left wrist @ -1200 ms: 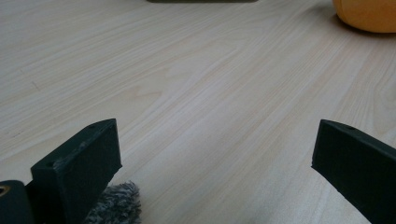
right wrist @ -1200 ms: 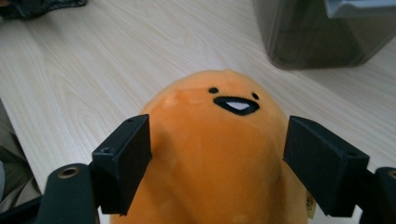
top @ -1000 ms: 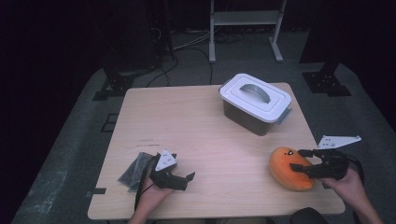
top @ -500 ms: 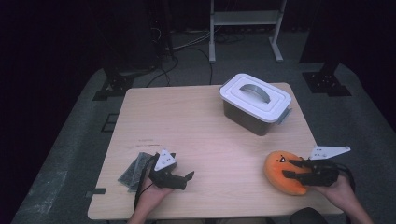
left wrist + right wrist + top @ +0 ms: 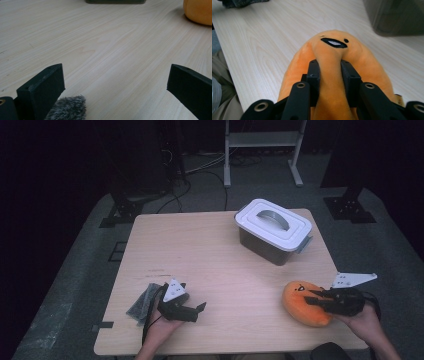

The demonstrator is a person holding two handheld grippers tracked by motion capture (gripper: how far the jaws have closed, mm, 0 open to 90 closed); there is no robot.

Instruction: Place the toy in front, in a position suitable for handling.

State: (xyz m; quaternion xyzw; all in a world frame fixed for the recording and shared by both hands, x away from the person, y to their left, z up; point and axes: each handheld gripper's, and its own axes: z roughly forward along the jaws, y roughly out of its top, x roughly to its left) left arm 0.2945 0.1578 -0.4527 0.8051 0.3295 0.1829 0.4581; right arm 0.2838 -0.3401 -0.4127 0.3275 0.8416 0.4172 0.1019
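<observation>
We carry a matte black tool in each hand. Our left tool point(image 5: 192, 310) wears a pale grey three-cornered plate on top, dotted with small holes, and a thin black cable trails back from it; up close its two jaws are flat, squared black blocks. Our right tool point(image 5: 314, 298) bears a longer grey plate of the same kind, and its black linkage arms show round brass-coloured rivets at the pivots. Our forearms are bare, with no sleeves.
</observation>
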